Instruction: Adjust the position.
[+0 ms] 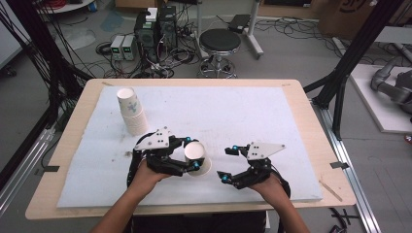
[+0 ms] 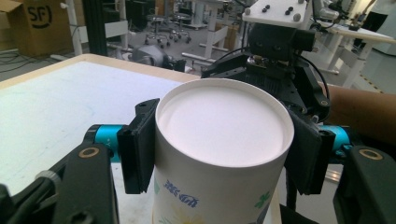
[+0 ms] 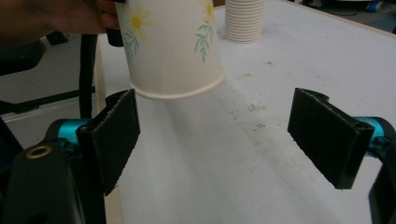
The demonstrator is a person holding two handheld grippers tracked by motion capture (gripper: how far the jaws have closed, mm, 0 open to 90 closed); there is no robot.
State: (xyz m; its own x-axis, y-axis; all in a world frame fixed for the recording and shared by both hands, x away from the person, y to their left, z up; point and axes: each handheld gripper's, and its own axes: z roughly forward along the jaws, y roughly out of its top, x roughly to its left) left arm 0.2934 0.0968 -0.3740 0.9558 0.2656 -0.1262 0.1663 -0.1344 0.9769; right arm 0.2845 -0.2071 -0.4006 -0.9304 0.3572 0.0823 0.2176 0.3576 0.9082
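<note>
Left gripper view: my left gripper (image 2: 224, 154) is clamped on a white paper cup with a daisy print (image 2: 219, 154), pads pressing both sides of its wall near the closed base, which faces the cam. From the right gripper view the cup's rolled rim (image 3: 176, 91) hangs clear above the white foam mat (image 3: 261, 154), so it's held upside down & off the surface, long axis roughly vertical w/ a slight tilt. Right gripper (image 1: 234, 162) sits just to the cup's right in the high view, jaws wide apart, holding nothing; the cup lies toward its open mouth, near the left-hand pad (image 3: 112, 135) in its own cam. I'd judge a handover or a set-down comes next. Left is obv. the nearer hand. Farther out, a stack of matching paper cups (image 1: 131, 112) stands at the mat's far left.
</note>
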